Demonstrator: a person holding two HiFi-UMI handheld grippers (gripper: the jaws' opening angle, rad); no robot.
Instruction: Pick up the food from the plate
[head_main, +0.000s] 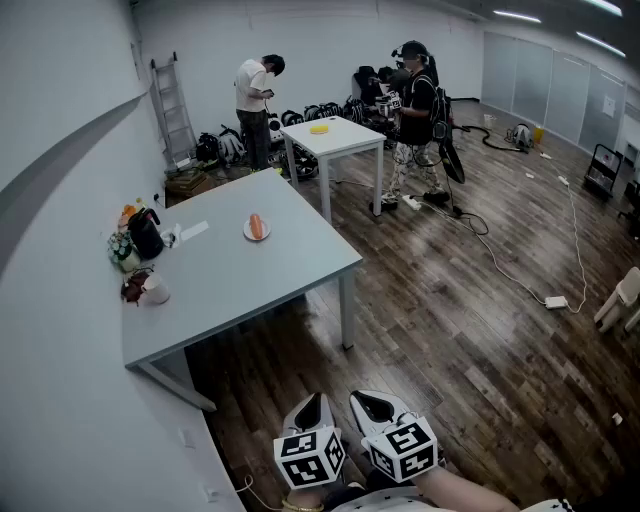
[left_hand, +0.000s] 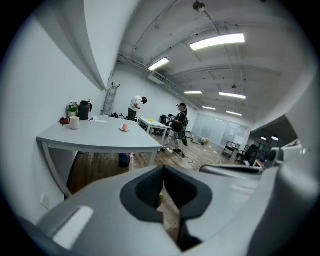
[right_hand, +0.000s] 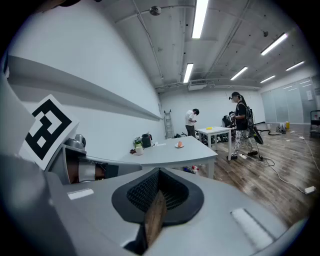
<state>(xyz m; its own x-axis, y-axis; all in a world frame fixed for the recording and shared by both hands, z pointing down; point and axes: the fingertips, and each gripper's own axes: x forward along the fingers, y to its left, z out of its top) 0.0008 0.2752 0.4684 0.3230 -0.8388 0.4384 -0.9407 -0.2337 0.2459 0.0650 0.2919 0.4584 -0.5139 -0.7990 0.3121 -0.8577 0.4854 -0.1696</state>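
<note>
I carry my left gripper (head_main: 309, 410) and right gripper (head_main: 379, 407) low, jaws pressed together on nothing, because the orange food (head_main: 257, 226) on its plate (head_main: 247, 232) lies well away.

The left gripper (head_main: 311, 403) and the right gripper (head_main: 377, 402) have smooth light-grey shells with black edging. Each carries a white cube, the left cube (head_main: 310, 457) and the right cube (head_main: 403, 449), printed with black square markers. The right gripper's dark pads (right_hand: 142, 192) are finely ribbed.
</note>
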